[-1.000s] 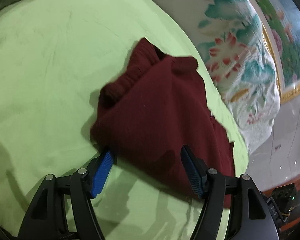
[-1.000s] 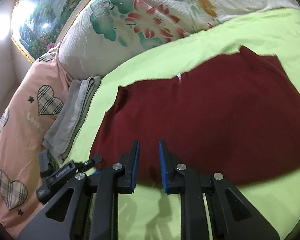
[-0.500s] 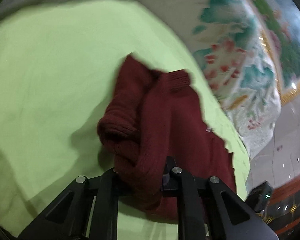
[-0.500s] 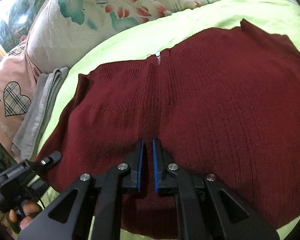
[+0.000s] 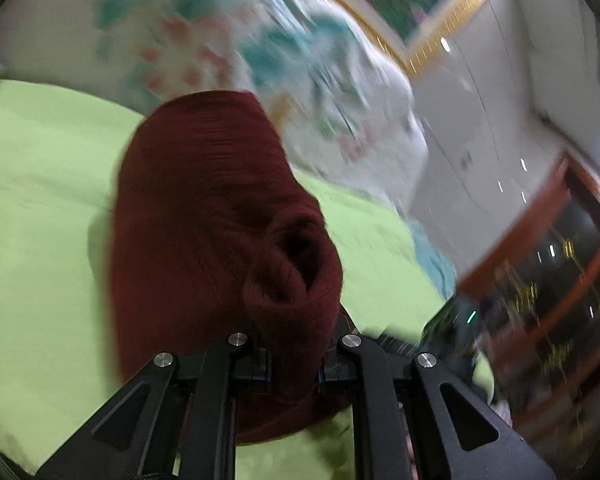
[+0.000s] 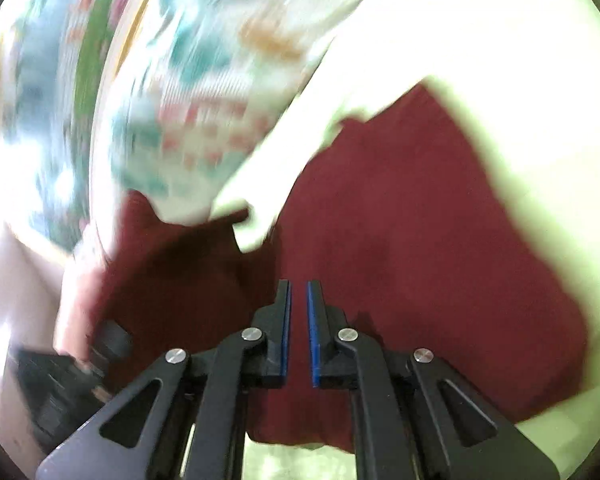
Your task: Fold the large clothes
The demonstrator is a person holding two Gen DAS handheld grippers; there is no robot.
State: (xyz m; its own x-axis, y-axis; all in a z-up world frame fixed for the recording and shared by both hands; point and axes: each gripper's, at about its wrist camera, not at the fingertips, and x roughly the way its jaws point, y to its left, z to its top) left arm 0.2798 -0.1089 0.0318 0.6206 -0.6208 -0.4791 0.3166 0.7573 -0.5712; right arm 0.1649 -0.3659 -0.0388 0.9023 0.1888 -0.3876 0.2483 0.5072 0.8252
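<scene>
A dark red knitted sweater (image 5: 204, 216) lies on the light green bed sheet (image 5: 36, 216). My left gripper (image 5: 294, 364) is shut on a bunched fold of the sweater and holds it raised, the cloth draping forward from the jaws. In the right wrist view the sweater (image 6: 412, 240) spreads under my right gripper (image 6: 299, 328), whose blue-padded fingers (image 6: 286, 320) stand almost together with a narrow gap and nothing visibly between them. Both views are blurred by motion.
A floral quilt (image 5: 236, 48) is piled along the far side of the bed, also in the right wrist view (image 6: 172, 92). A white wall and a wooden cabinet (image 5: 560, 280) stand to the right. The left gripper's body (image 6: 60, 380) shows at lower left.
My left gripper has lifted and swung with the gripped sweater fold, tilting toward the quilt and wall. My right gripper has pulled back and tilted; its fingers stay nearly closed.
</scene>
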